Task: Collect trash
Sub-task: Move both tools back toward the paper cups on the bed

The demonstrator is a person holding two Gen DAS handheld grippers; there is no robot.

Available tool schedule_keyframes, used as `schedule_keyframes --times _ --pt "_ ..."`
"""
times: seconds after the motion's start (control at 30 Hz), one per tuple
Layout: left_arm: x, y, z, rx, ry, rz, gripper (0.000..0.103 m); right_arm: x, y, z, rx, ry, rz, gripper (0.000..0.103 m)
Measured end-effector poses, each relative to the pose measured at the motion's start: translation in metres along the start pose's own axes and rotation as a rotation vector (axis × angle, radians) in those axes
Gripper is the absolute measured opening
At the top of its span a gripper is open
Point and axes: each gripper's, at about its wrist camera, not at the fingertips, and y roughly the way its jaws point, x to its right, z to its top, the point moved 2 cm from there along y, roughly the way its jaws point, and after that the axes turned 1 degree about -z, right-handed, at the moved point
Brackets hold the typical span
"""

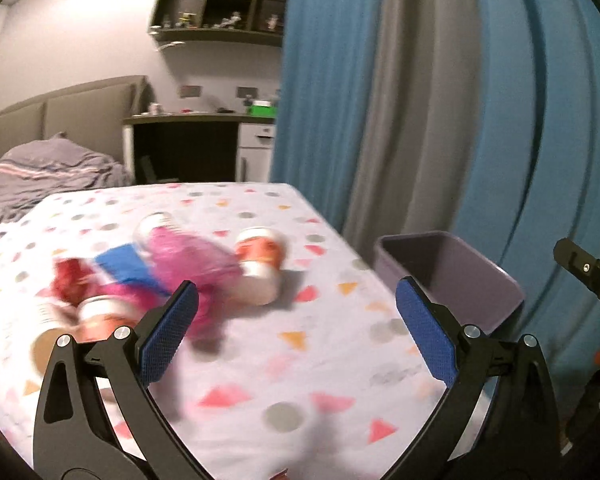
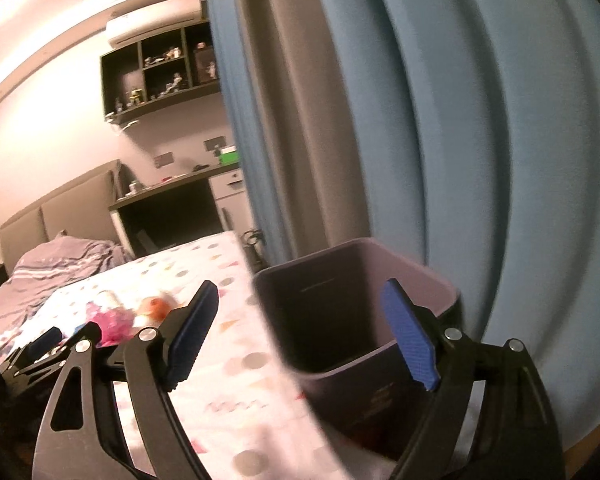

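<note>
In the left wrist view, a bed point(image 1: 40, 168) with a grey striped cover lies at the far left, with a desk point(image 1: 188, 120) and a dark wall shelf point(image 1: 220, 4) behind it. Nearer stands a table point(image 1: 300, 360) under a white cloth with coloured dots and triangles. The trash sits in a blurred cluster on its left half: a paper cup point(image 1: 96, 320) lying on its side at the near left, a red wrapper point(image 1: 70, 280) just behind it, a blue piece point(image 1: 120, 264), a pink bag point(image 1: 192, 260) in the middle, and a second cup point(image 1: 260, 264) on its side to the right of the bag. The left gripper point(image 1: 296, 328) hangs over the cloth with its blue-padded fingers spread wide and nothing between them. Just past the table's right edge stands a purple bin point(image 1: 480, 276), in front of a blue and grey curtain point(image 1: 420, 100). In the right wrist view, the right gripper point(image 2: 300, 336) is held above that bin's near rim, fingers also well apart and empty; a dark shape lies at the bin's bottom, too blurred to name.
</note>
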Motion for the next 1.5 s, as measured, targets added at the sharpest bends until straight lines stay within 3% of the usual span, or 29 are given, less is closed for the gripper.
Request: schedule_keyframes --times 0.43,0.8,1.1,1.5 --pt "-0.128 -0.066 -0.03 0.014 -0.117 0.214 0.097 -0.101 0.006 -0.038 -0.113 -0.095 0.193 0.081" --pt "-0.192 -0.097 -0.036 0.044 -0.199 0.337 0.097 -0.19 0.023 -0.078 -0.246 -0.204 0.356 0.081" --pt "-0.232 -0.113 -0.042 0.052 -0.25 0.391 0.097 -0.243 0.044 -0.103 -0.339 -0.268 0.413 0.08" --pt "-0.255 -0.121 -0.046 0.057 -0.27 0.394 0.097 -0.277 0.067 -0.12 -0.414 -0.333 0.426 0.072"
